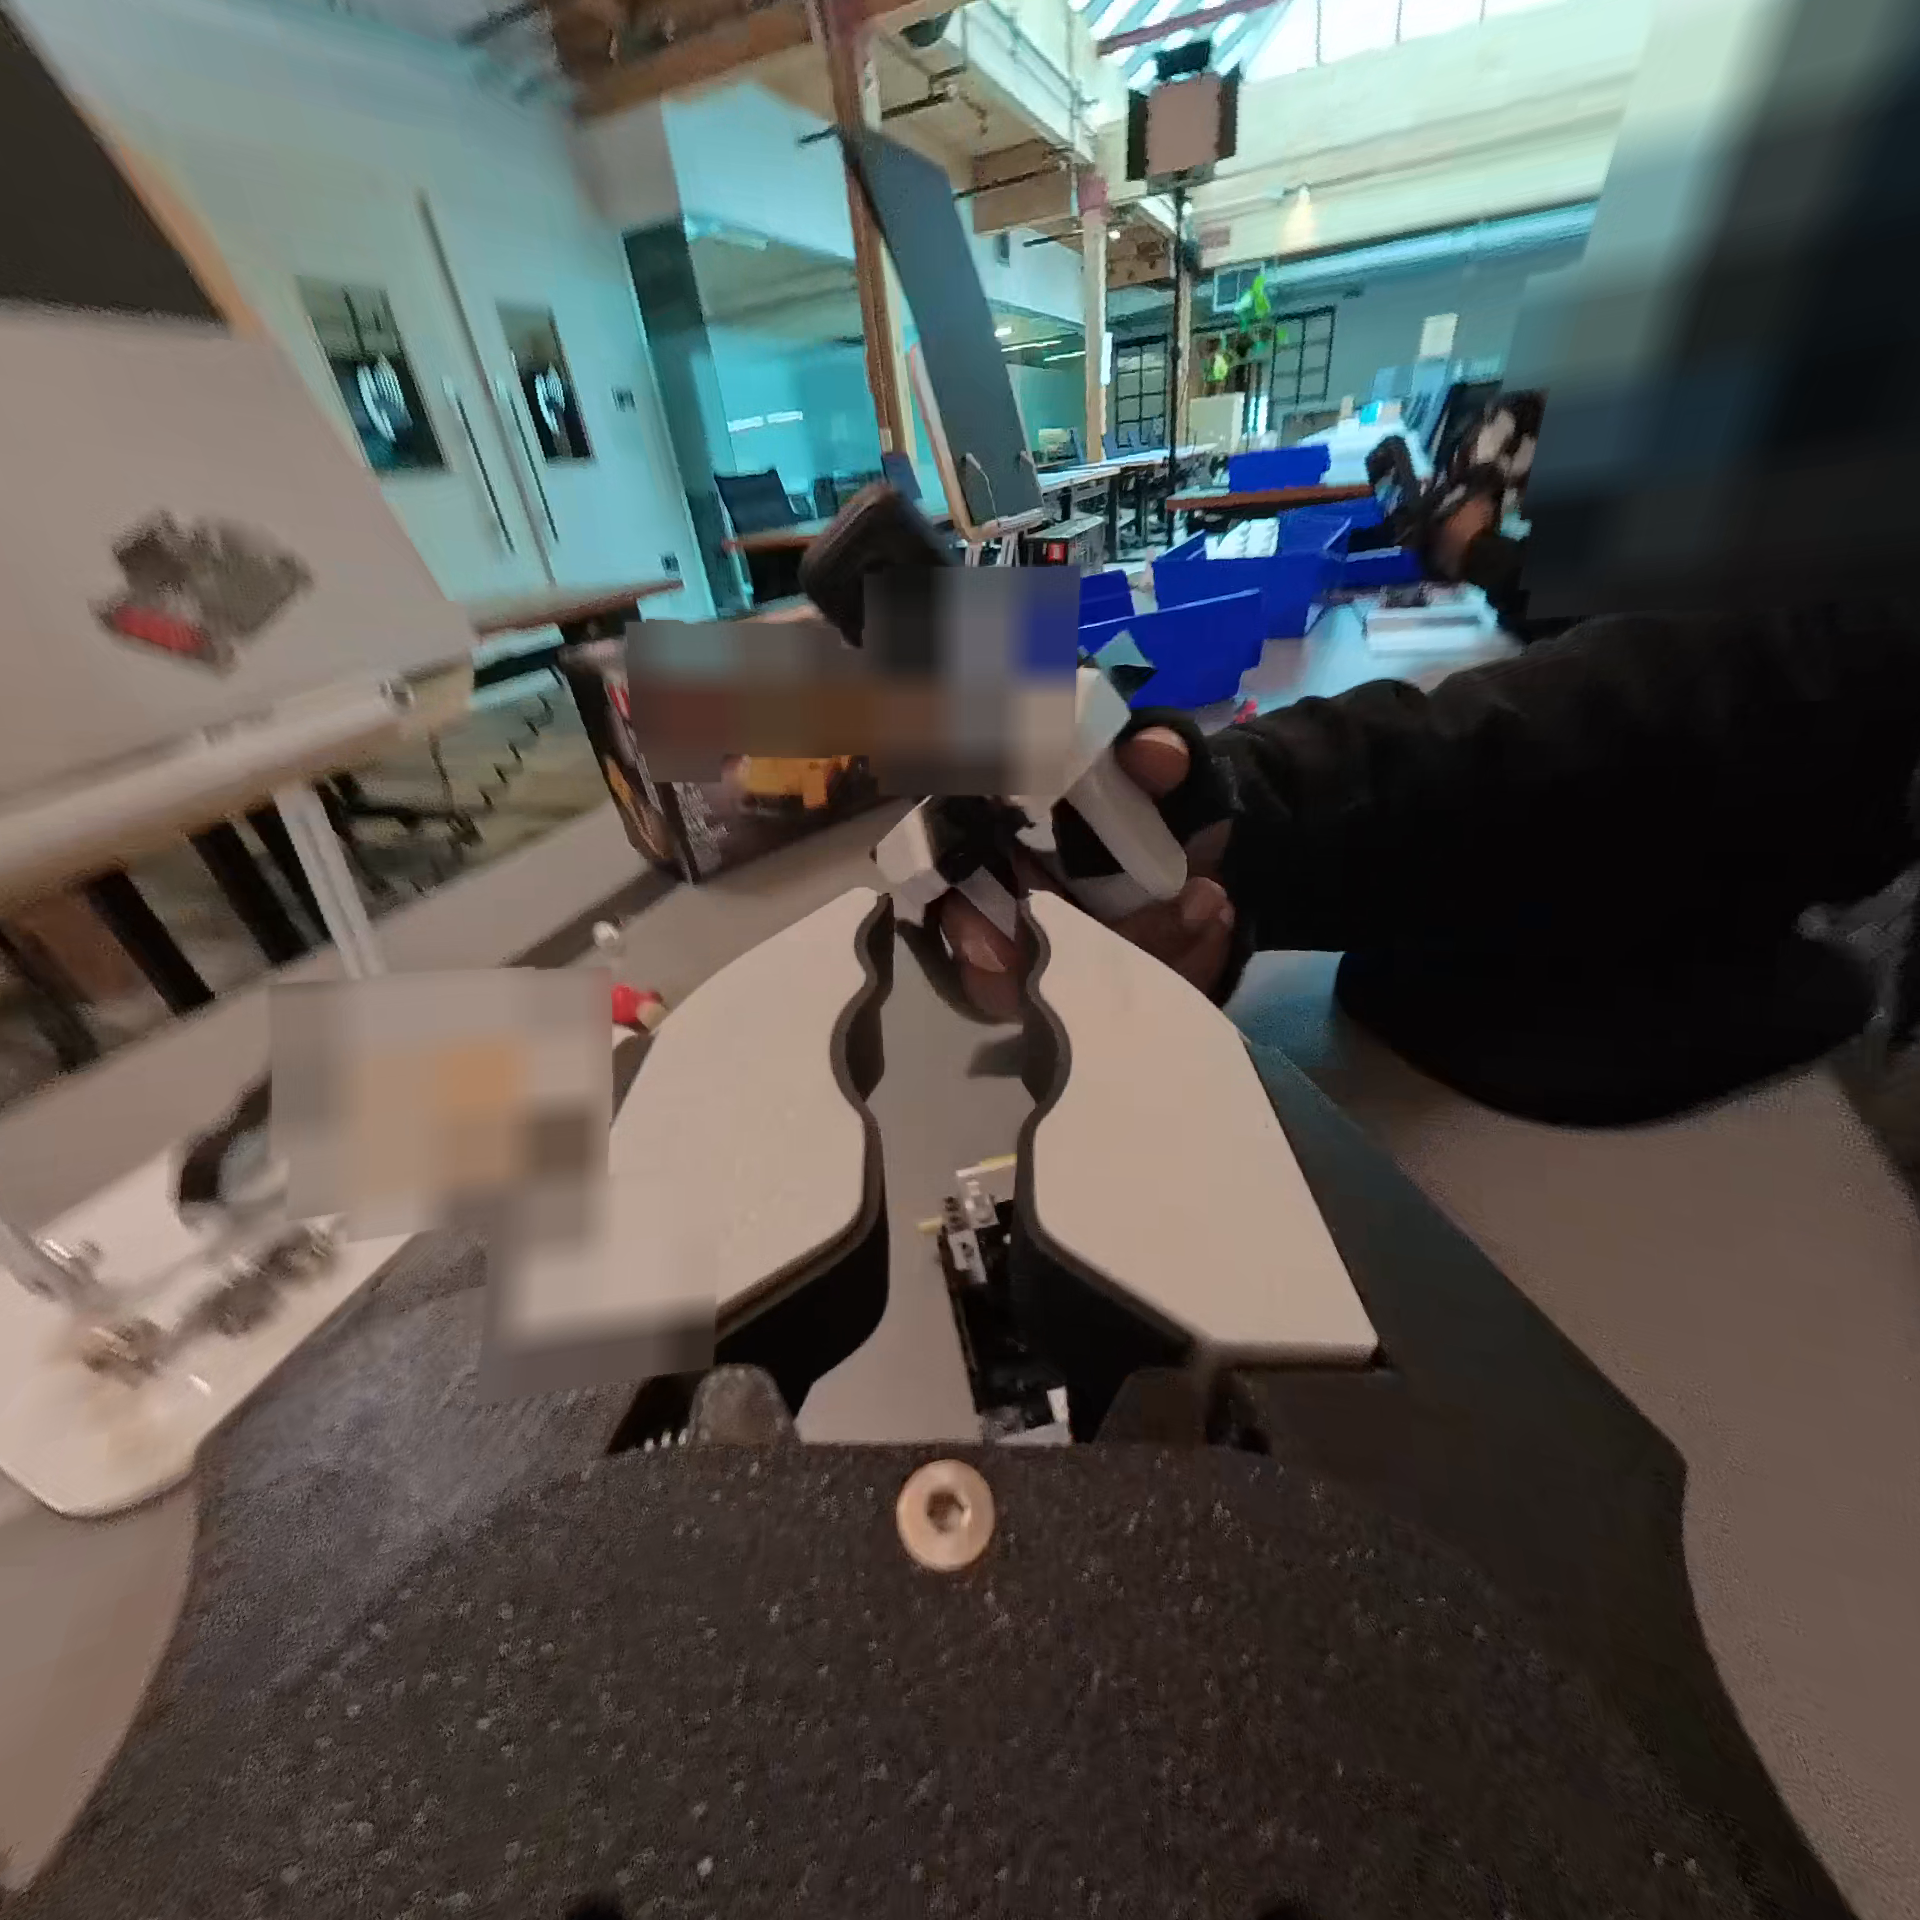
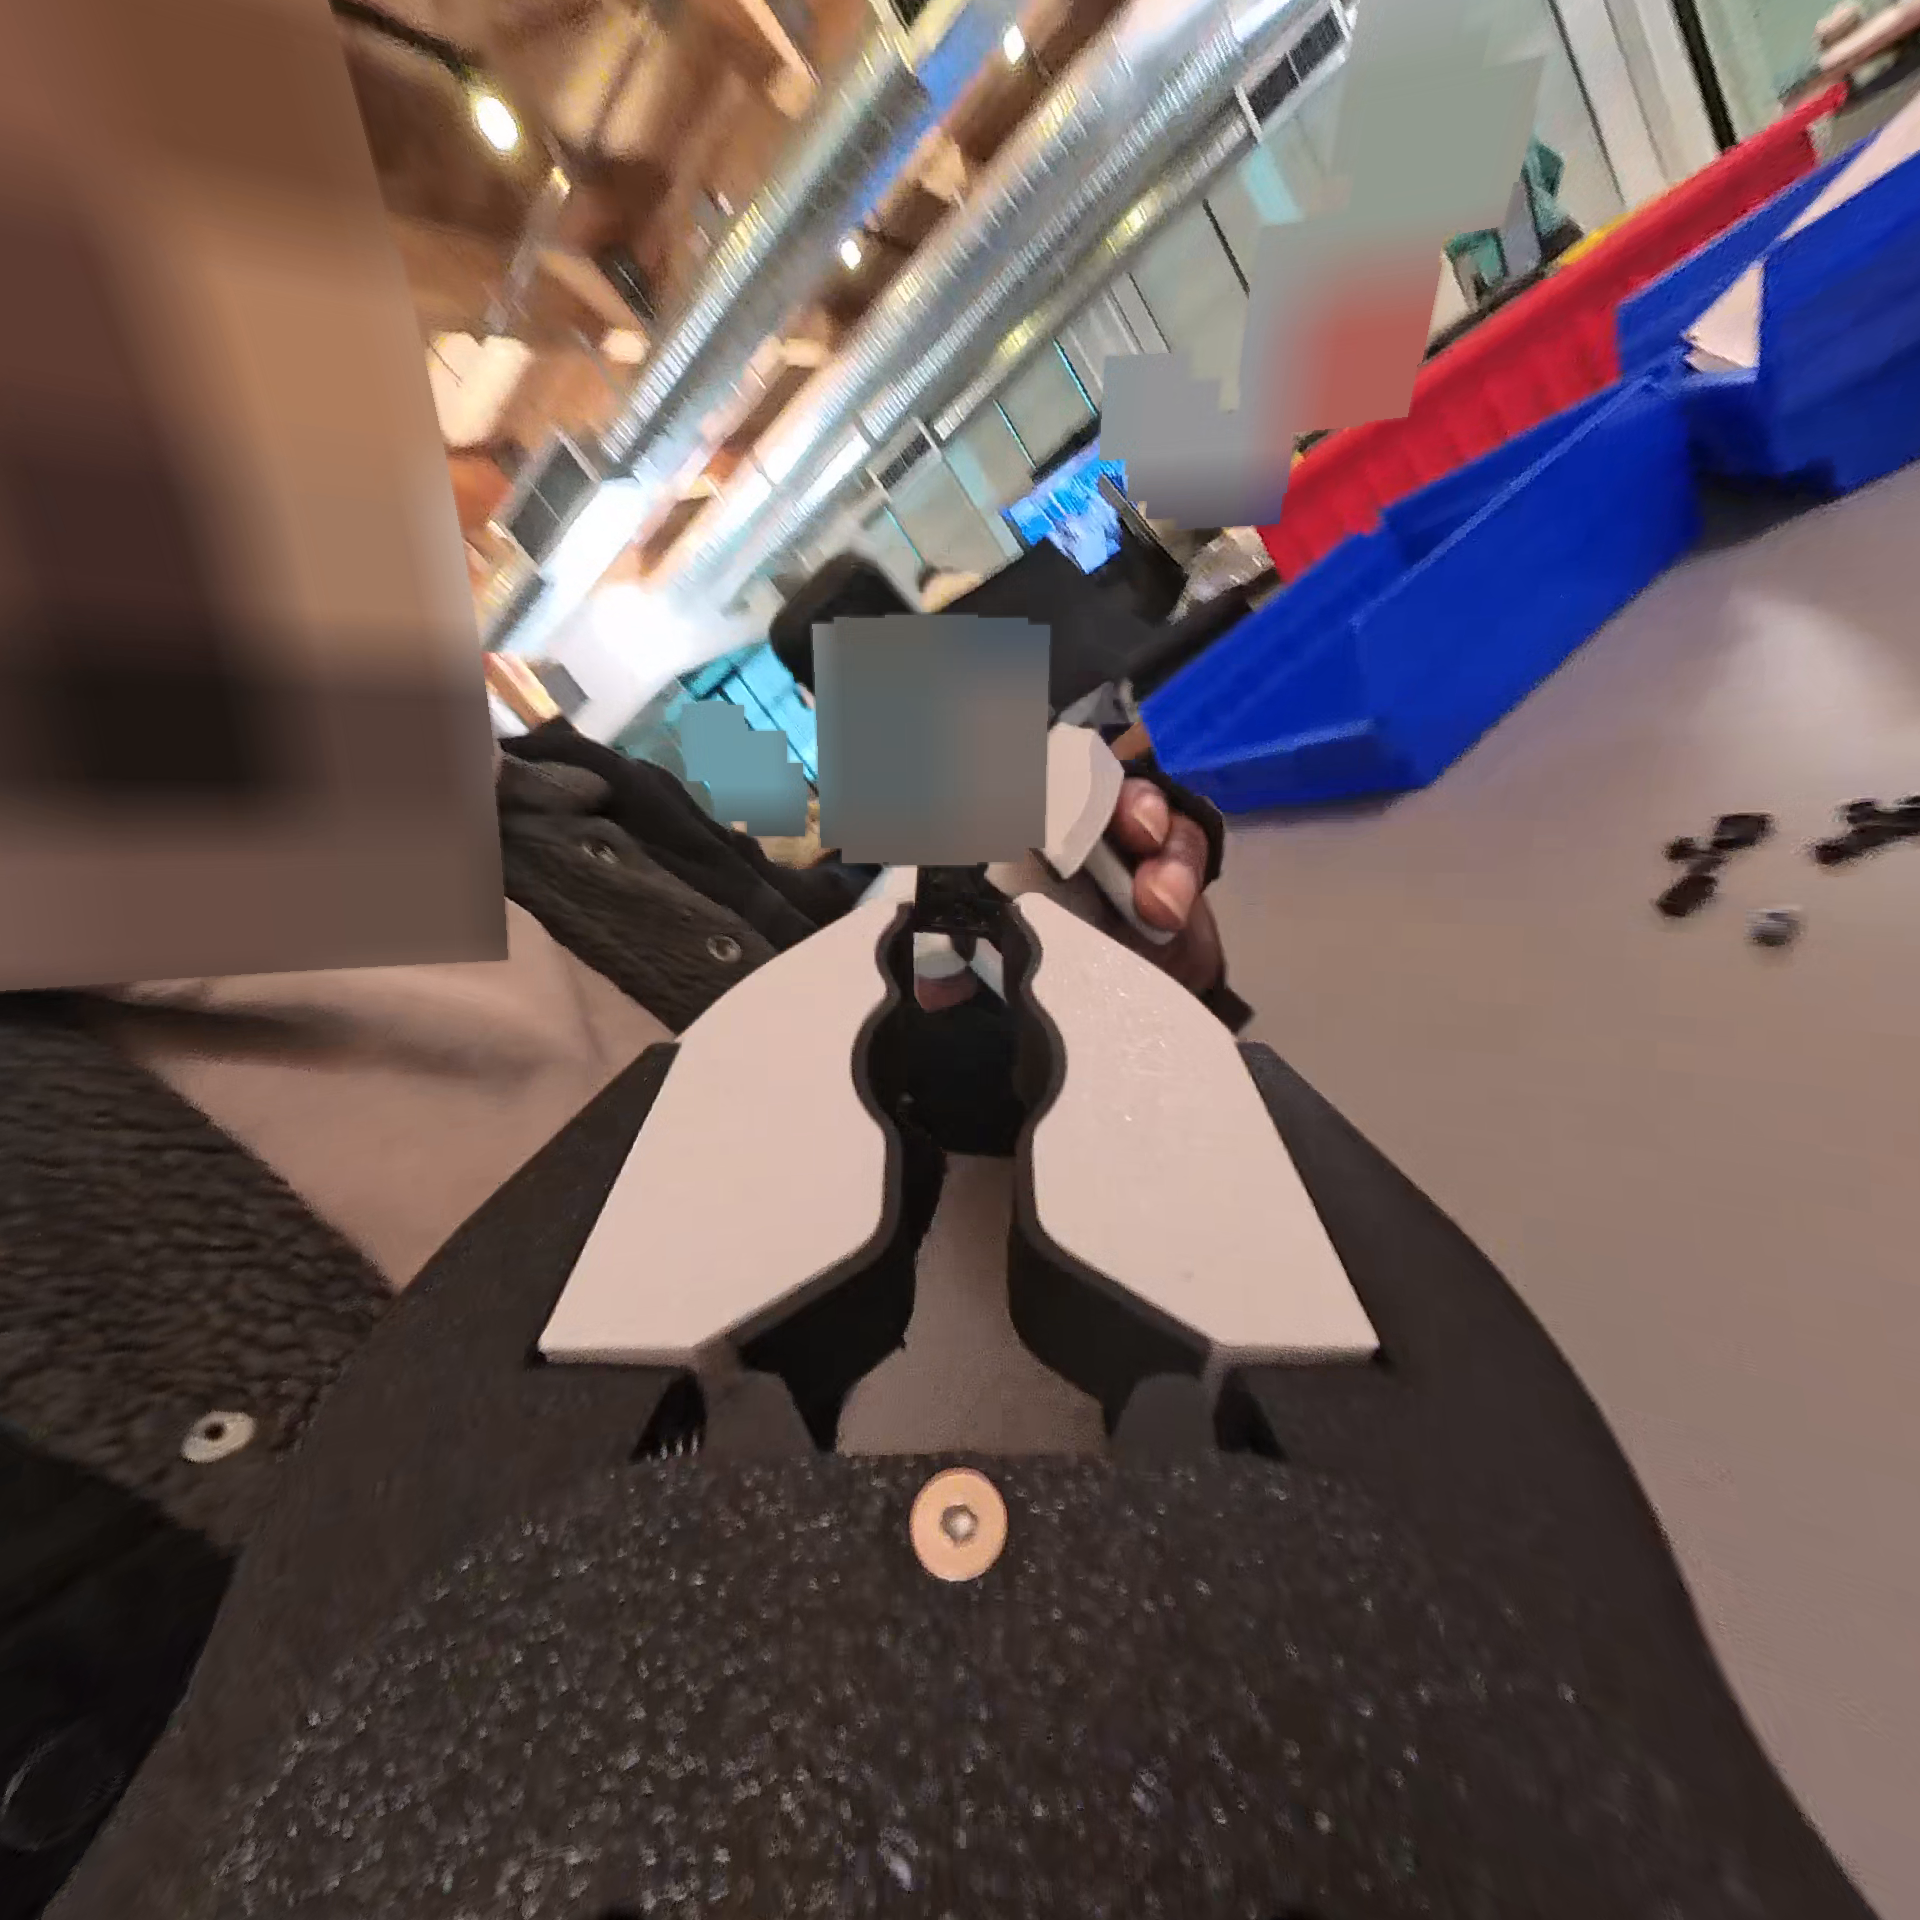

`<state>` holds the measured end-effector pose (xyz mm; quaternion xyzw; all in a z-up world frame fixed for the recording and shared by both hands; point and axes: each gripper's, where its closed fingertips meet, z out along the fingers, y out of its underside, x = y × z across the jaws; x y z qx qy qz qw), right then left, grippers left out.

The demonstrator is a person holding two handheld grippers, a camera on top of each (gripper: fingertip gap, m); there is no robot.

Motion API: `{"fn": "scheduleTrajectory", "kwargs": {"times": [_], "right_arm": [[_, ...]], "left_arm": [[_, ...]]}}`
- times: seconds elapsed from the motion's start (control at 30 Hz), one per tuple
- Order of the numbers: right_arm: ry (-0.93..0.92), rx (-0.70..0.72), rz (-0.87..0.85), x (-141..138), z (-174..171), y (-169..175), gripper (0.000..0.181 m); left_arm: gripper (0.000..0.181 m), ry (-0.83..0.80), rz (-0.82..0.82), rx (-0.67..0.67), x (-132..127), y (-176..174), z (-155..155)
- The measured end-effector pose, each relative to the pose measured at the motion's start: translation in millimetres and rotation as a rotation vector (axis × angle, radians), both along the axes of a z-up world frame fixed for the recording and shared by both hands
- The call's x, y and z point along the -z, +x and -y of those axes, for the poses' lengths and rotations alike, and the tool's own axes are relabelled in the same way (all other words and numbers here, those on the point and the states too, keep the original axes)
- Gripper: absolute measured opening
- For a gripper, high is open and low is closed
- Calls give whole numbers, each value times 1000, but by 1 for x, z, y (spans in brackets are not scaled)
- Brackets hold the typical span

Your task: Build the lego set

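A small black lego piece (image 2: 951,902) sits between the tips of my right gripper (image 2: 958,925), whose jaws are nearly closed on it. My left gripper (image 1: 961,909) meets it head-on, and the same black piece (image 1: 977,836) shows at its tips, with the jaws narrowed around it. Each view shows the other gripper's white tips and the gloved hand (image 1: 1164,821) (image 2: 1158,862) that holds it. Both grippers are held above the grey table (image 2: 1558,1091). A black lego assembly (image 1: 977,1278) lies on the table under my left gripper.
A lego box (image 1: 707,821) stands behind. A white tray (image 1: 94,1382) with small parts and a tilted panel (image 1: 208,582) are on the left. Blue bins (image 2: 1455,644) and a red bin (image 2: 1507,416) stand far right, with loose black pieces (image 2: 1714,862) nearby. A person's dark sleeve (image 1: 1558,883) rests on the table. The grippers are tip to tip, or close to it.
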<state>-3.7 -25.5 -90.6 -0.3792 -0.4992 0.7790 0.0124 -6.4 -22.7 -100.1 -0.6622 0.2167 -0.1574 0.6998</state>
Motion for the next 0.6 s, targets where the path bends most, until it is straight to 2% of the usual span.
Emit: {"fn": "scheduleTrajectory", "kwargs": {"times": [0.1,0.23,0.33,0.53,0.6], "right_arm": [[-120,-12,-24,-11,6,5,16],[-158,-46,-16,-12,19,7,16],[-202,-75,-1,-9,27,6,16],[-226,-82,30,-1,22,4,16],[-180,-56,57,4,15,2,26]], "left_arm": [[24,120,-152,-19,-9,14,8],[24,182,-219,-70,-17,17,11],[17,198,-251,-82,-18,16,13],[16,169,-324,-109,-10,13,10],[16,138,-336,-115,-6,10,8]]}}
